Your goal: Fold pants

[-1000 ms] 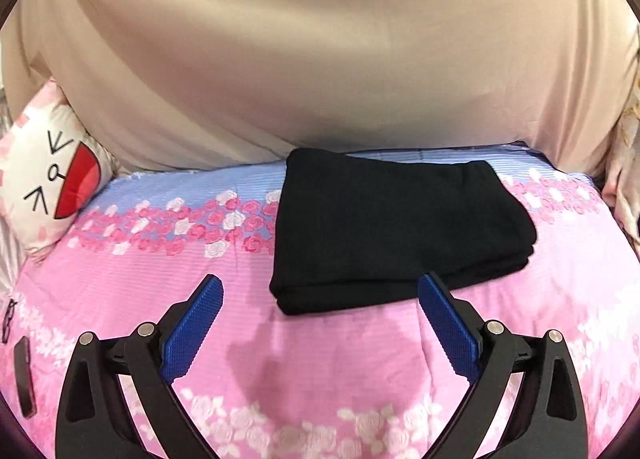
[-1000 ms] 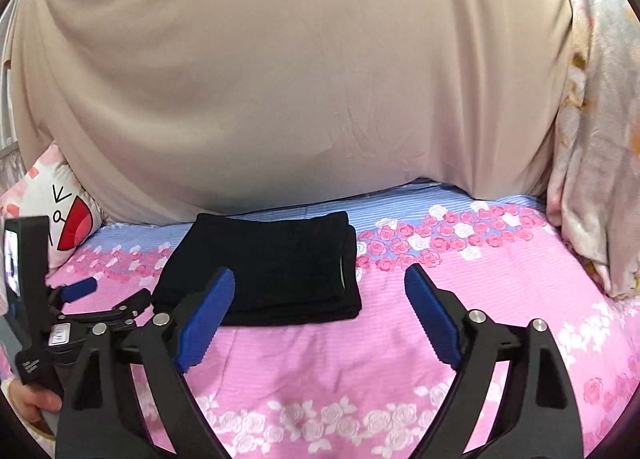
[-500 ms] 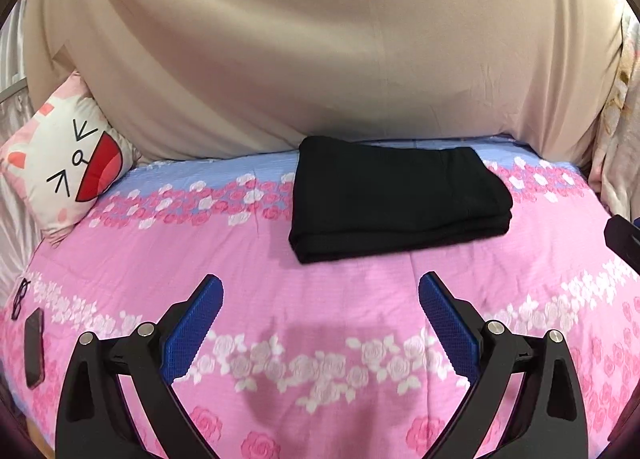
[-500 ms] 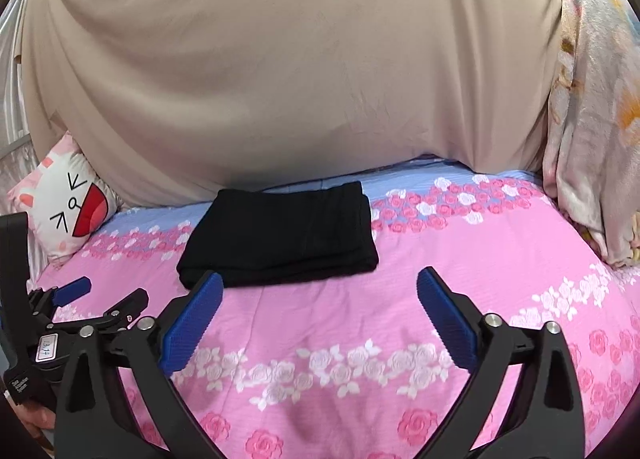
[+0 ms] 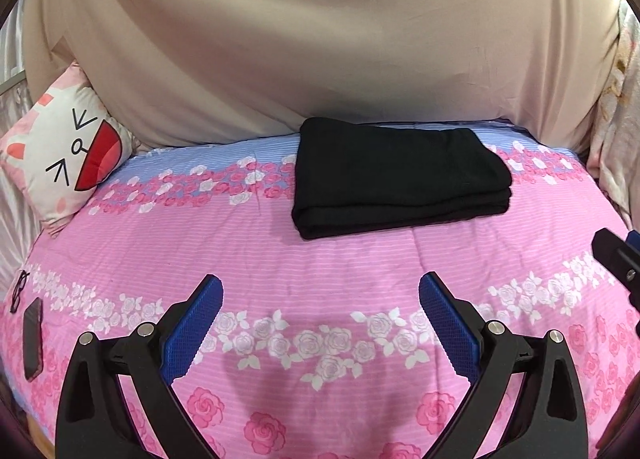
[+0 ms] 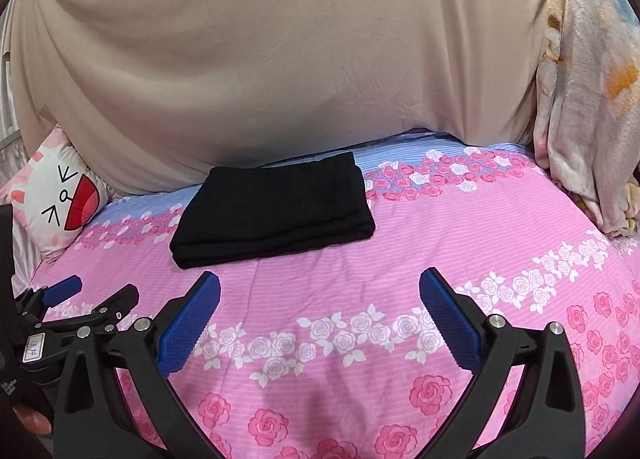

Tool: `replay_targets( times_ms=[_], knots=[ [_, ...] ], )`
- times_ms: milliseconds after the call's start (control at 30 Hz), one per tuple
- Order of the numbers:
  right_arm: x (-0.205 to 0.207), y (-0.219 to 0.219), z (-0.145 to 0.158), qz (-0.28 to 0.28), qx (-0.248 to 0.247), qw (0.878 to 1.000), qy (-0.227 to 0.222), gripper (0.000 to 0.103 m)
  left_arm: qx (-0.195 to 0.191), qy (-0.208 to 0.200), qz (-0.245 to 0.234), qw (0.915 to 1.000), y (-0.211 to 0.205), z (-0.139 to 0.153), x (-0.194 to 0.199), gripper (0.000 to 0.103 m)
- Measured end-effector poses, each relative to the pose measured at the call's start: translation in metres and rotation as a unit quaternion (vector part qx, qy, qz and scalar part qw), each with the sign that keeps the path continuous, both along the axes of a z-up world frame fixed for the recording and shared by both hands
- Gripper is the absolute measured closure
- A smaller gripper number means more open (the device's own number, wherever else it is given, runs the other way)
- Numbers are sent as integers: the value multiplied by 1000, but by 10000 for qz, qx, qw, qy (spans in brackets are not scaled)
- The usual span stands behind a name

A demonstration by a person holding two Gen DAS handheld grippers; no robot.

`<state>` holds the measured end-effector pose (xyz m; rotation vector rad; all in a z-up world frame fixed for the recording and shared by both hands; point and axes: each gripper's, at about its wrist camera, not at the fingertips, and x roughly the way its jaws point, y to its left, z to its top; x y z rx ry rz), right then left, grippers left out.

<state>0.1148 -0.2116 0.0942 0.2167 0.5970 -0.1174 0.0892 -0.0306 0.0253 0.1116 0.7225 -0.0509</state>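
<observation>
The black pants (image 5: 396, 175) lie folded into a neat flat rectangle on the pink rose-print bedspread (image 5: 320, 267), near the far side by the beige drape. They show in the right wrist view too, pants (image 6: 276, 207) left of centre. My left gripper (image 5: 320, 291) hangs open over the bedspread, well short of the pants, nothing between its blue pads. My right gripper (image 6: 320, 287) is also wide open and empty, short of the pants' near edge. The left gripper (image 6: 92, 295) appears at the lower left of the right wrist view, held by a hand.
A cartoon-face pillow (image 5: 68, 155) leans at the far left. A dark phone (image 5: 32, 339) and glasses (image 5: 20, 291) lie at the bed's left edge. A beige drape (image 5: 320, 39) covers the back. A floral blanket (image 6: 588, 91) hangs at the right.
Both grippers have drawn back from the folded pants, which now look smaller and farther away. The right gripper's jaws have spread a little wider. The pants have not moved.
</observation>
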Motion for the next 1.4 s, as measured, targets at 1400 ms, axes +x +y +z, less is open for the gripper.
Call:
replay_targets(
  times_ms=[1400],
  knots=[
    [19, 8, -12, 128, -83, 9998, 133, 5, -17, 172, -14, 9999, 2, -10, 14, 6]
  ],
)
